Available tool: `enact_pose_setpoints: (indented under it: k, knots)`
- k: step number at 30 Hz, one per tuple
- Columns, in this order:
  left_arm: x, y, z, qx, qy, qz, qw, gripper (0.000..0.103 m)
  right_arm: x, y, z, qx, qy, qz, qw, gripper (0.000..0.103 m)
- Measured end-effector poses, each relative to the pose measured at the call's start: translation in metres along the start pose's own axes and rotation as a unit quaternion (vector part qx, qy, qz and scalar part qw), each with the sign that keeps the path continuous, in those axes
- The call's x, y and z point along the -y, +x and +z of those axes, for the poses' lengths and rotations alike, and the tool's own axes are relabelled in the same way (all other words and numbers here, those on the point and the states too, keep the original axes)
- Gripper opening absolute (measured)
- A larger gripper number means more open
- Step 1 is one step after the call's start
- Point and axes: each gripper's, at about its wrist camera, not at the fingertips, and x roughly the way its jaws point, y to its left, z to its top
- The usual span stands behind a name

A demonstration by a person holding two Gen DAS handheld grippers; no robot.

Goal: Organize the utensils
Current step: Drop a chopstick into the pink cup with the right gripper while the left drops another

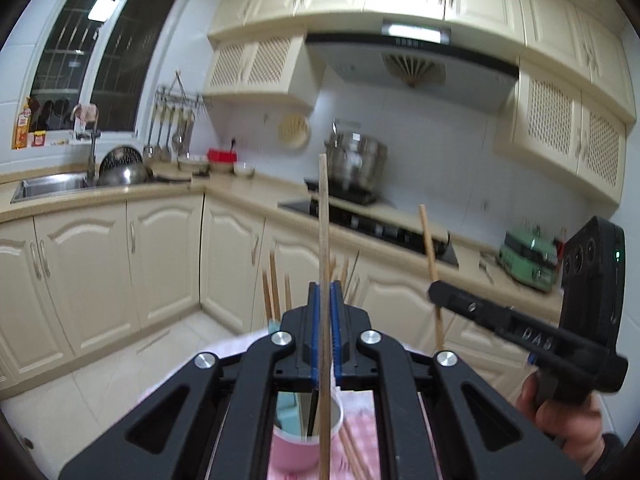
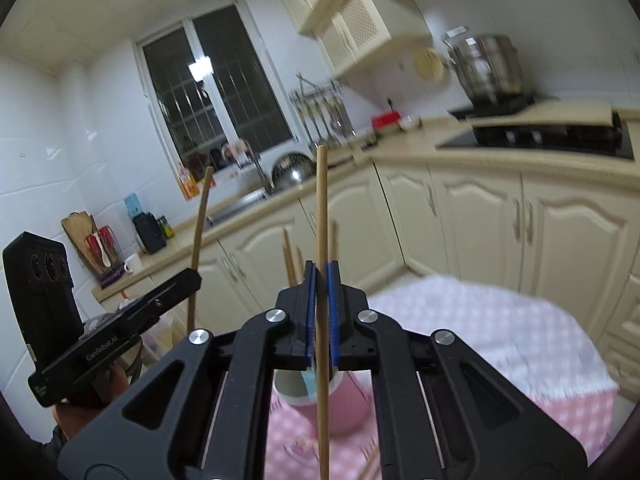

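Above the pink cup (image 1: 306,436) on the table (image 2: 500,328), we clamp one upright chopstick (image 1: 324,240) in the left tool (image 1: 325,300), another chopstick (image 2: 321,240) in the right tool (image 2: 322,288).

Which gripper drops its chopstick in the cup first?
Probably left. Its gripper holds a chopstick whose tip already sits inside the pink cup; the right one's chopstick runs down the cup's outside.

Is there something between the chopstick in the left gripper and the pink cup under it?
Nothing visible blocks it. The thin wooden chopstick, clamped upright in the left gripper, hangs over the round pink cup, which already holds utensils.
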Motion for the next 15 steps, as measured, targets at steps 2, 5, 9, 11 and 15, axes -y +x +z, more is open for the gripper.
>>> enact_pose_setpoints:
  k: [2,5,9,11,15]
  knots:
    - [-0.001,0.003,0.009,0.016,-0.004,0.0,0.9999,0.005,-0.008,0.009,0.009,0.012,-0.007,0.006,1.0,0.006]
    - [-0.004,0.012,0.02,0.042,-0.012,0.004,0.999,0.005,-0.015,0.024,0.02,0.027,-0.015,0.013,0.999,0.006]
    - [-0.007,0.025,0.029,0.066,-0.021,0.01,0.9976,0.005,-0.019,0.042,0.024,0.037,-0.013,0.017,0.999,0.006]
    - [-0.009,0.031,0.031,0.072,-0.022,0.012,0.9971,0.005,-0.019,0.049,0.024,0.042,-0.01,0.016,0.999,0.006]
    - [-0.007,0.042,0.03,0.083,-0.013,0.02,0.9963,0.005,-0.015,0.061,0.021,0.05,-0.005,0.011,0.999,0.006]
